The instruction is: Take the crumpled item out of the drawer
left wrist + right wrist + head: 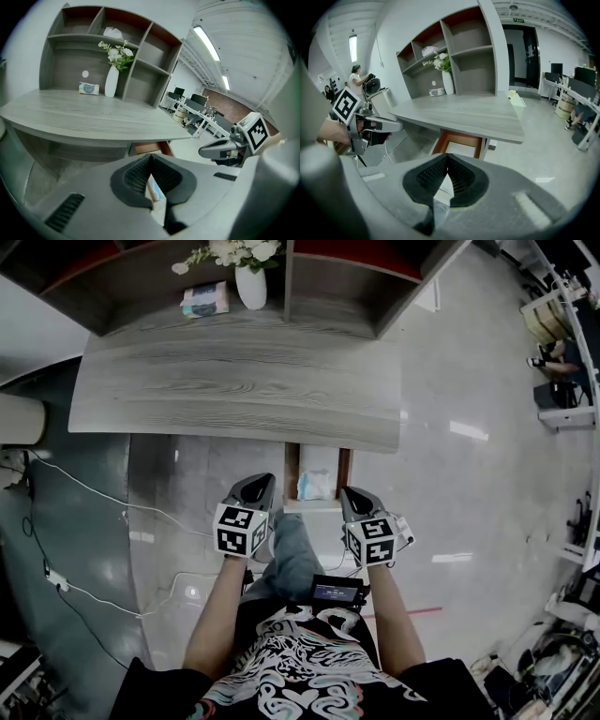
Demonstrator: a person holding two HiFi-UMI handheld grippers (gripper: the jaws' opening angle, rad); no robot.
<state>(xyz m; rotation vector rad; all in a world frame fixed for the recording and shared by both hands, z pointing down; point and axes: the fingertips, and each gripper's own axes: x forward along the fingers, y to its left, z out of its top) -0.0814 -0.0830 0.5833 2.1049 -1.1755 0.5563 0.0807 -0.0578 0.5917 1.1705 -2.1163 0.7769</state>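
Under the wooden desk a drawer point(292, 465) with brown sides stands pulled out. Inside it lies a pale, crumpled item point(314, 486). My left gripper point(262, 484) hovers just left of the drawer front and my right gripper point(352, 494) just right of it, both above the floor. In the left gripper view the pads point(136, 176) meet at their tips with nothing between them, and the drawer point(149, 148) shows beyond them. The right gripper view shows the same: pads point(461, 176) together, the drawer point(443, 140) ahead.
The grey desk top point(234, 381) carries a shelf unit with a white vase of flowers point(250, 282) and a tissue pack point(205, 299). White cables point(84, 493) run over the floor at the left. Office desks stand far right point(562, 381).
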